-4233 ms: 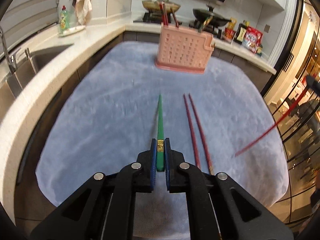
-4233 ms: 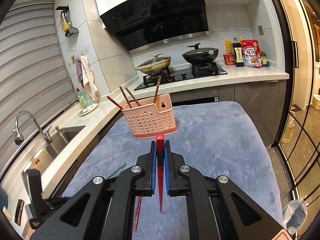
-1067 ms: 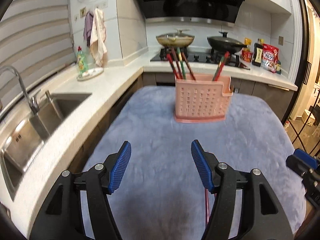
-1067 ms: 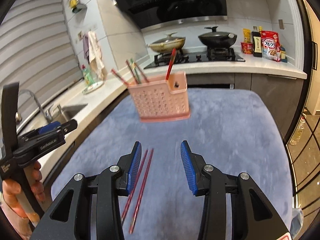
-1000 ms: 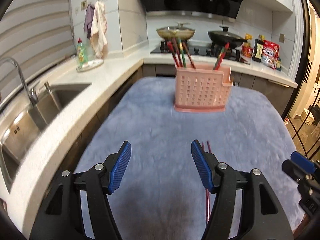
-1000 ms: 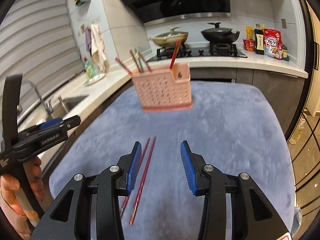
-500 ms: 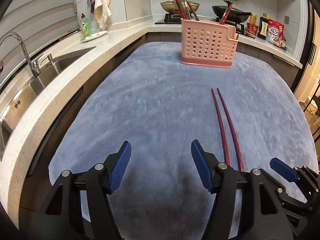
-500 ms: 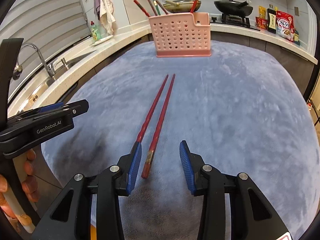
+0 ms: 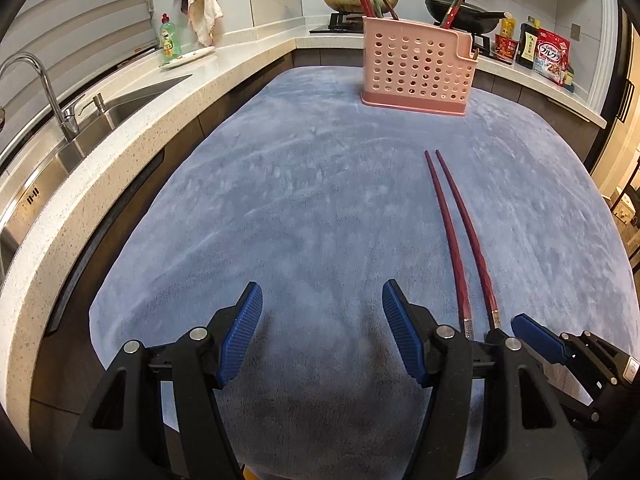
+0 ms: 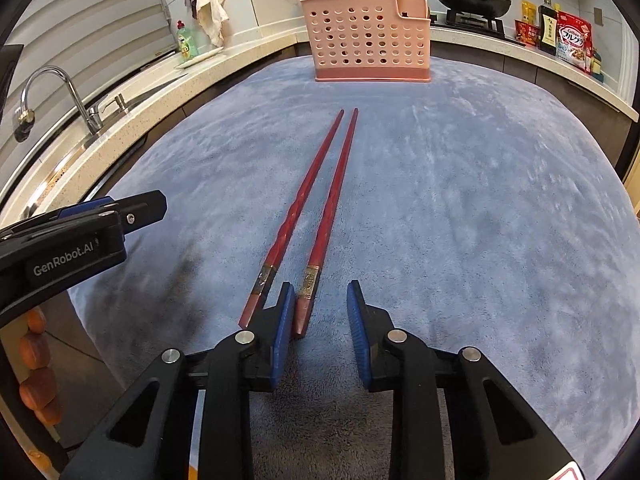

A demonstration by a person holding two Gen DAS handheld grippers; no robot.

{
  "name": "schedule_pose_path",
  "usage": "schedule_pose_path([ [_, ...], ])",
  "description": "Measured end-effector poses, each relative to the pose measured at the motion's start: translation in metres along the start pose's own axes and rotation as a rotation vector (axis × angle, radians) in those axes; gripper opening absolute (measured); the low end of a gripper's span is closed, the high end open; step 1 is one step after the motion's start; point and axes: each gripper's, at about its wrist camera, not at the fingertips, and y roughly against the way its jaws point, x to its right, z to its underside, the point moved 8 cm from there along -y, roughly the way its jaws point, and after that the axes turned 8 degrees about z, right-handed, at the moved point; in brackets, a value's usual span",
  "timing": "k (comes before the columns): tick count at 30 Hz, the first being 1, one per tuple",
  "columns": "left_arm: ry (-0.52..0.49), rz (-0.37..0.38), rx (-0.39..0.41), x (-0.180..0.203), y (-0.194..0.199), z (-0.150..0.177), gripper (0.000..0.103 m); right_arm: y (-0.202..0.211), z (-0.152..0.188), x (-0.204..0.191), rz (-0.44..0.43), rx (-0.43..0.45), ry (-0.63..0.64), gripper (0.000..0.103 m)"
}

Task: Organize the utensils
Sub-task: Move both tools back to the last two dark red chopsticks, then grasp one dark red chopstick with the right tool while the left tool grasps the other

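Between right gripper (image 10: 318, 304) pads, one chopstick's (image 10: 326, 216) end, closing, ungripped, left gripper (image 9: 322, 308) open, empty.

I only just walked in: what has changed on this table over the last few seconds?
The green and red chopsticks held earlier now stand in the pink basket. Both grippers came down; the right gripper has been closing around one of the two red chopsticks, which never moved.

Both views are evenly lit by warm indoor light; strong fisheye bending is seen at the dark-vignetted edges, and soft shadows are cast below the grippers.
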Motion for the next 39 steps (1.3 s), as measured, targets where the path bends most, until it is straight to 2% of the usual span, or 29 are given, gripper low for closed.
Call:
schedule_pose_path([
  [6, -0.003, 0.005, -0.016, 0.002, -0.003, 0.005, 0.059, -0.003, 0.000, -0.001, 0.011, 0.002, 0.005, 0.018],
  [11, -0.005, 0.009, -0.025, 0.005, -0.004, 0.007, 0.059, -0.005, -0.001, 0.003, 0.024, 0.006, 0.002, 0.008],
  [22, -0.034, 0.050, -0.048, 0.026, -0.007, 0.014, 0.060, 0.004, 0.002, 0.036, 0.047, 0.007, -0.072, 0.007],
  [26, -0.056, 0.071, -0.050, 0.042, -0.008, 0.017, 0.068, 0.010, 0.004, 0.056, 0.058, 0.006, -0.116, 0.007],
  [30, -0.067, 0.101, -0.059, 0.056, -0.011, 0.020, 0.068, 0.015, 0.006, 0.072, 0.065, 0.006, -0.151, 0.007],
  [39, -0.073, 0.141, -0.109, 0.080, -0.028, 0.031, 0.067, 0.017, 0.013, 0.081, 0.056, 0.000, -0.173, 0.007],
])
